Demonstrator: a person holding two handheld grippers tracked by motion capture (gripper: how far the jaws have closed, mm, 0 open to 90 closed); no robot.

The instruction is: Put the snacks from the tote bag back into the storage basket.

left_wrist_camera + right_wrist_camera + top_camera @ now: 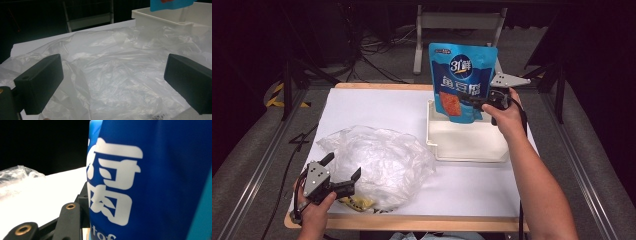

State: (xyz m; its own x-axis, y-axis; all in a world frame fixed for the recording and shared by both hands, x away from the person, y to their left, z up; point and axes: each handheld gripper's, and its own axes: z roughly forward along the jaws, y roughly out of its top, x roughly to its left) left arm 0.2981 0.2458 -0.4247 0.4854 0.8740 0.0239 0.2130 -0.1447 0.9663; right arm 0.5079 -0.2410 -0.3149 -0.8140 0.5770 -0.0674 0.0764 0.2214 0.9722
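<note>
A blue snack pouch [462, 80] with white lettering hangs upright over the back of a white tray [469, 142]. My right gripper [479, 102] is shut on the pouch's right edge; in the right gripper view the pouch [155, 180] sits right against the lens. A crumpled clear plastic bag [377, 162] lies at the front left of the table. My left gripper [343, 167] rests at the bag's near left edge, jaws wide open, with only the plastic film [112, 75] beyond them and nothing gripped.
A white sheet [377, 107] covers the wooden table. The tray's corner [162, 15] rises beyond the bag in the left gripper view. Something yellow [359, 202] lies under the bag's front edge. Cables and a metal stand [457, 25] are on the floor behind.
</note>
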